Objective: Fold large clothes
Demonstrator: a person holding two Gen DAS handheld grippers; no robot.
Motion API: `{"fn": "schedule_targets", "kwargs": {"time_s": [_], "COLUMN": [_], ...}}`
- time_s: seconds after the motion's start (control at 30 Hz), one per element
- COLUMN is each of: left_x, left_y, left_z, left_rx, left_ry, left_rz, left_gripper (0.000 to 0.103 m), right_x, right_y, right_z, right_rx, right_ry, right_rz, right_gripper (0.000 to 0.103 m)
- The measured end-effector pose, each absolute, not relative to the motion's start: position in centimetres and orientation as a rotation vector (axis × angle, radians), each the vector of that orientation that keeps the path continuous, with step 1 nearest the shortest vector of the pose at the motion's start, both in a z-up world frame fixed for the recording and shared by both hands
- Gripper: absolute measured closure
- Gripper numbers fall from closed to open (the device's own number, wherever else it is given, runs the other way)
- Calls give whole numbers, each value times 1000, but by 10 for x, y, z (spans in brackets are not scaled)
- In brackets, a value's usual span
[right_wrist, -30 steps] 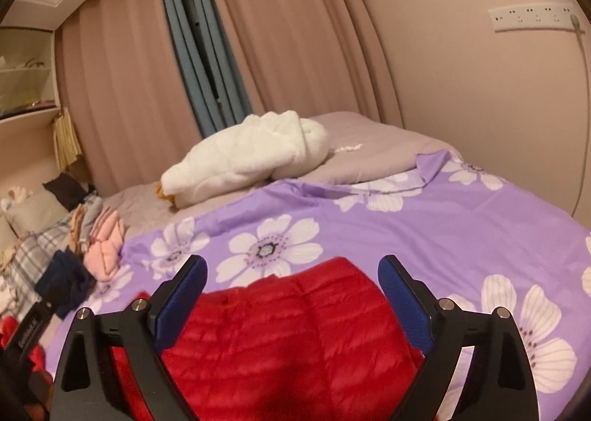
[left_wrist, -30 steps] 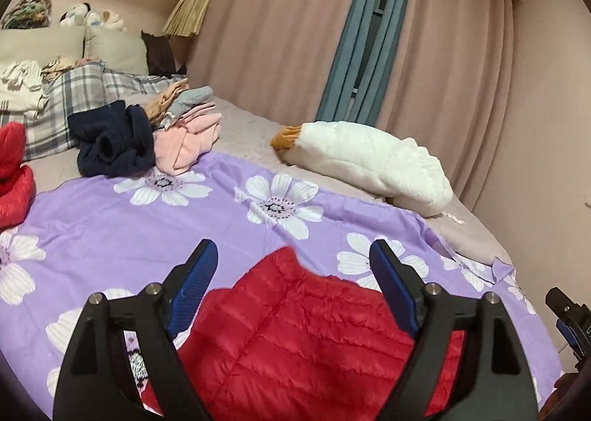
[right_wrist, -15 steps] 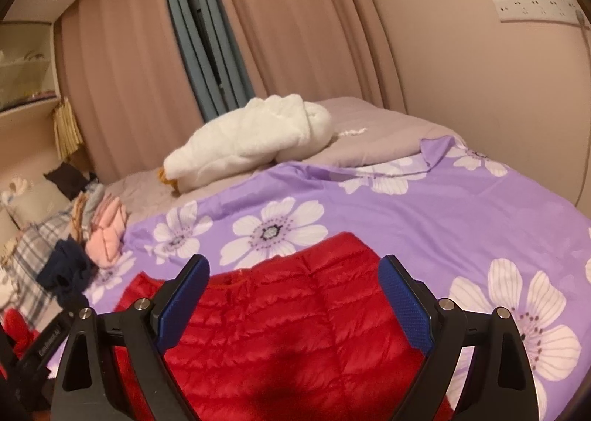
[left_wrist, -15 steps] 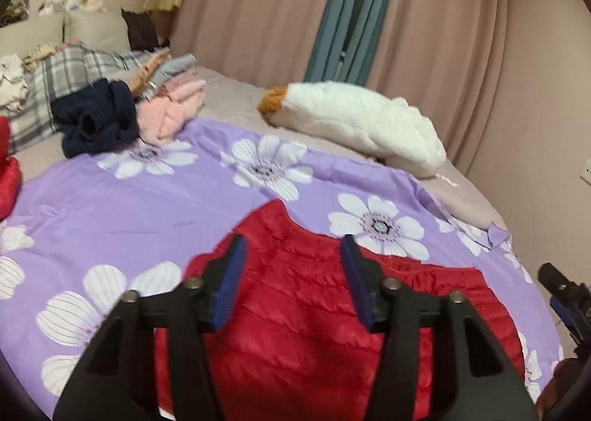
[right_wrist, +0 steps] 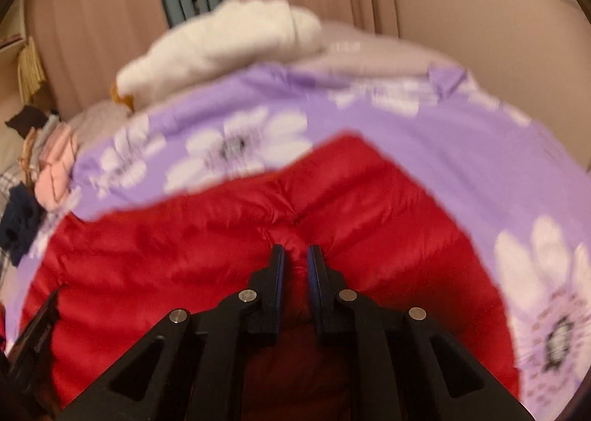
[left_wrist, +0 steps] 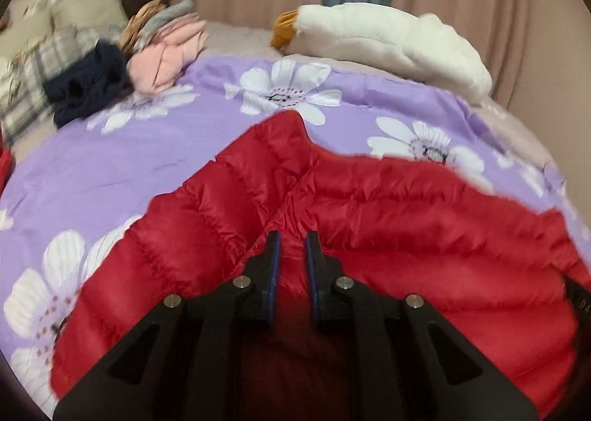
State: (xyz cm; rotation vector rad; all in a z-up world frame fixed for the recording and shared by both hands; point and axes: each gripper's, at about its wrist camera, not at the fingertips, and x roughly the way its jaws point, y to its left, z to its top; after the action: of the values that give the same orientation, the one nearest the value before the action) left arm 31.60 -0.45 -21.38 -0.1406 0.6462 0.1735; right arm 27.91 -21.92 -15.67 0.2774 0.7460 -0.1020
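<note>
A red quilted puffer jacket [left_wrist: 406, 217] lies spread on a purple bedcover with white flowers [left_wrist: 129, 162]. My left gripper [left_wrist: 292, 236] is pressed down on it and shut, with a pinch of red fabric between its blue pads. In the right wrist view the same jacket [right_wrist: 166, 236] fills the lower half over the bedcover [right_wrist: 461, 147]. My right gripper [right_wrist: 295, 249] is closing its jaws on a puckered fold of the jacket, and the pads squeeze the fabric. The jacket's near edge is hidden under both grippers.
A white plush pillow with an orange end [left_wrist: 388, 36] lies at the far side of the bed, also in the right wrist view [right_wrist: 229, 40]. Pink and grey folded clothes [left_wrist: 162, 51] and a navy garment [left_wrist: 88, 81] sit at the far left. Curtains hang behind.
Both grippers have come down onto the red jacket, from hovering open above it. Each pair of jaws has drawn together around a fold of the fabric.
</note>
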Motion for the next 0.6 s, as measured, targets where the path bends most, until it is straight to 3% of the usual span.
{"fn": "schedule_targets", "kwargs": {"time_s": [0.2,0.6], "left_x": [326,333], "left_y": [-7,-14], "left_z": [-222,-227], "left_rx": [-92,-52], "left_ry": [655,671], "left_rz": [187,228], "left_gripper": [90,89], "right_x": [284,284], "right_y": [-202,-207], "right_z": [-175,-178], "right_rx": [154,195], "right_ry": [732,717], "right_rz": [-184,-166], "right_gripper": [94,94]}}
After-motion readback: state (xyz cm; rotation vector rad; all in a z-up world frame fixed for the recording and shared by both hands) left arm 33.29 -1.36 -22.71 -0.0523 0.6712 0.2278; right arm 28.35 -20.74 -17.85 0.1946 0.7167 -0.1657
